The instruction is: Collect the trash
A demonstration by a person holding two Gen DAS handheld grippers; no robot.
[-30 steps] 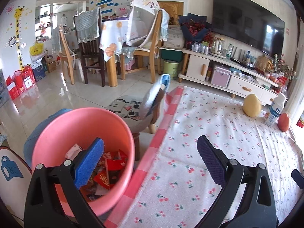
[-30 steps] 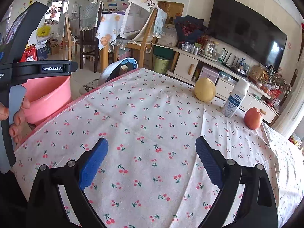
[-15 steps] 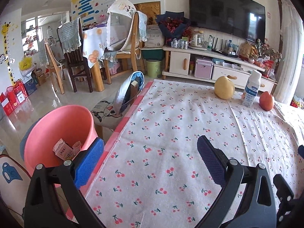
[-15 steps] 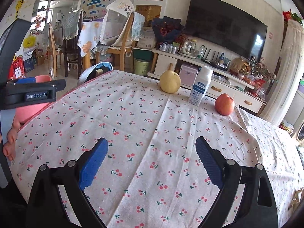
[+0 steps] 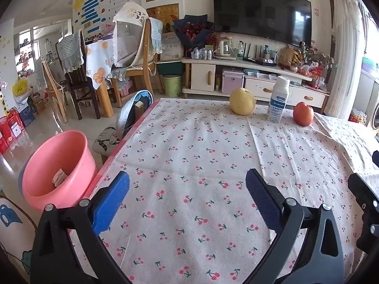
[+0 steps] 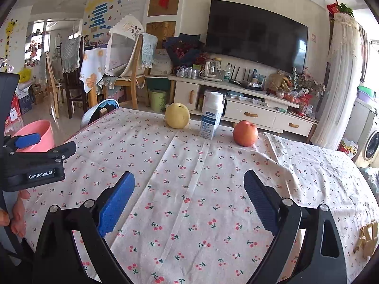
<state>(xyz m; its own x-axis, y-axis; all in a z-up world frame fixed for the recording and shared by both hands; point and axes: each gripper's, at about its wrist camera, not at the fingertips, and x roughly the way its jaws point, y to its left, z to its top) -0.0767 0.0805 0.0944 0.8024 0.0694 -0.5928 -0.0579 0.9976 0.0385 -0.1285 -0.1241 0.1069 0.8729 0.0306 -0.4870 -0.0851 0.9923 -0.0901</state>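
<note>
Room: a living room with a television on the far wall, a low white cabinet under it, dining chairs far left.

Left wrist view
- Surface: desk (image 5: 189,165) under a cherry-print cloth, bare in its near half.
- Change: a second ago this camera looked down into the pink bucket (image 5: 78,146); it now faces across the desk, with the bucket low on the left, beside the desk edge on the floor.
- Meaning: the drop looks finished; I judge the hand is back to search for more trash.
- Trash in bucket: one crumpled carton (image 5: 60,177) shows; the rest is hidden by the wall.
- Left gripper (image 5: 187,198): fingers wide apart, nothing between them.

Right wrist view
- Far row on desk: one yellow pear (image 6: 177,118), one white bottle (image 6: 212,118), one red apple (image 6: 245,133), each standing apart.
- Possible trash: one pale scrap (image 6: 367,241) at the near right desk edge; what it is I cannot tell.
- Right gripper (image 6: 189,203): fingers spread, empty.
- Counts: two grippers, one bucket, two fruits, one bottle.
</note>
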